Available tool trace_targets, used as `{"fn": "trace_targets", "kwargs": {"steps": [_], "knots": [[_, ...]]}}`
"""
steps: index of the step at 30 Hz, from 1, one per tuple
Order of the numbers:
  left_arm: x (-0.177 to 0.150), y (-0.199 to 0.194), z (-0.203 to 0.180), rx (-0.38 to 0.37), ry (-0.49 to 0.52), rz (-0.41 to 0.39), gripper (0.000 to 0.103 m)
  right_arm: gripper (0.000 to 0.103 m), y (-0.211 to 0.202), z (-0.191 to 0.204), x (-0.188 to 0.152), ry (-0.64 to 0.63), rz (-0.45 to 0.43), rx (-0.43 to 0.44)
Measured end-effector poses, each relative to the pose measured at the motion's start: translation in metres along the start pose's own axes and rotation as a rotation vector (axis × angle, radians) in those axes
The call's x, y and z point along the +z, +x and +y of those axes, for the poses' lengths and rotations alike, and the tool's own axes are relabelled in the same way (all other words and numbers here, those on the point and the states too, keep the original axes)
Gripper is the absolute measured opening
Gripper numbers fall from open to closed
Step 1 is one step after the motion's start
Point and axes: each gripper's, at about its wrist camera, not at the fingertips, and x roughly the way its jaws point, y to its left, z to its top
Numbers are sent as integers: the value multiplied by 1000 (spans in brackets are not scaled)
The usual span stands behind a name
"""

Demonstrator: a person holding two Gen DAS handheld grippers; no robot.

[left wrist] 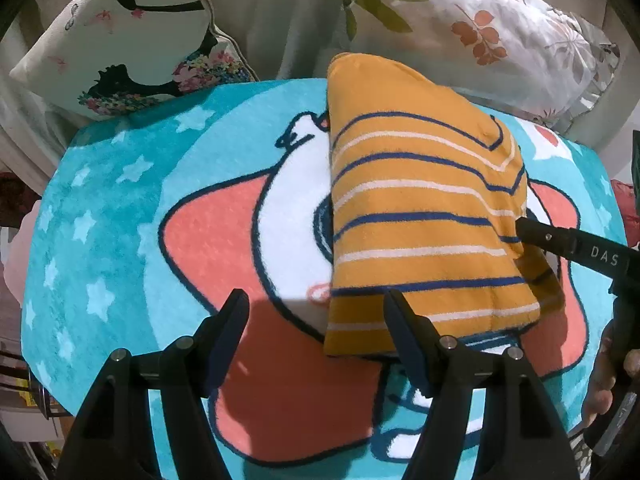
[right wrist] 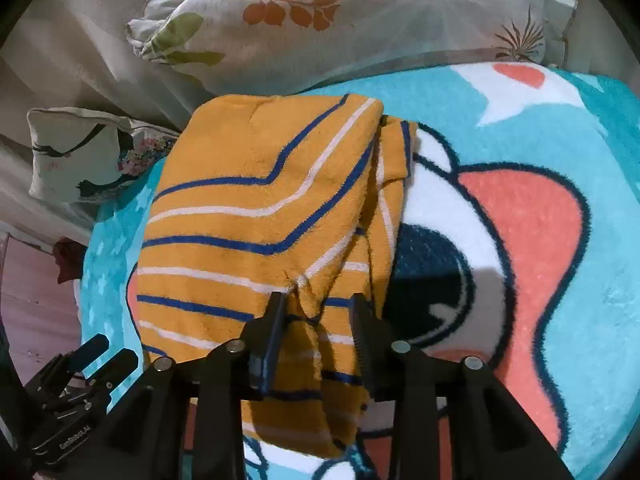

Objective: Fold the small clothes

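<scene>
A small orange garment (left wrist: 424,216) with blue and white stripes lies folded on a turquoise cartoon blanket (left wrist: 120,216). My left gripper (left wrist: 316,304) is open and empty, just above the garment's near left corner. My right gripper (right wrist: 318,304) has its fingers partly apart, with a raised fold of the orange garment (right wrist: 256,208) between them at the garment's near edge; I cannot tell if it grips. In the left wrist view the right gripper (left wrist: 524,226) reaches in from the right onto the garment's right edge. The left gripper (right wrist: 100,354) shows at the lower left of the right wrist view.
A white cushion with a black silhouette print (left wrist: 128,40) lies at the back left. A leaf-print pillow (left wrist: 480,28) lies at the back right and also shows in the right wrist view (right wrist: 340,20). The blanket (right wrist: 540,220) extends right of the garment.
</scene>
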Motion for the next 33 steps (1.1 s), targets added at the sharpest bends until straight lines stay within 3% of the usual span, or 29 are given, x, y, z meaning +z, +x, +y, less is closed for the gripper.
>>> {"fn": "trace_targets", "kwargs": {"steps": [6,8,13,20,26,30,33], "knots": [[3,8,1,0,-5,11,69,50,-21,-19,9,62,-41,31],[5,11,3,-3,-12,18,69,61,-21,-22,13,66,-43,33],[13,21,15,-50,-47,35,69,64,-12,-37,22,114,-23,81],[44,48,51,-271,-132,23,79,66,6,-46,31,171,-13,184],[73,81,56,-393,-124,63,87,67,25,-51,36,229,-2,244],[88,111,58,-540,-204,127,91,73,40,-62,39,312,-12,346],[93,119,59,-595,-278,128,99,78,48,-70,42,401,-35,438]]}}
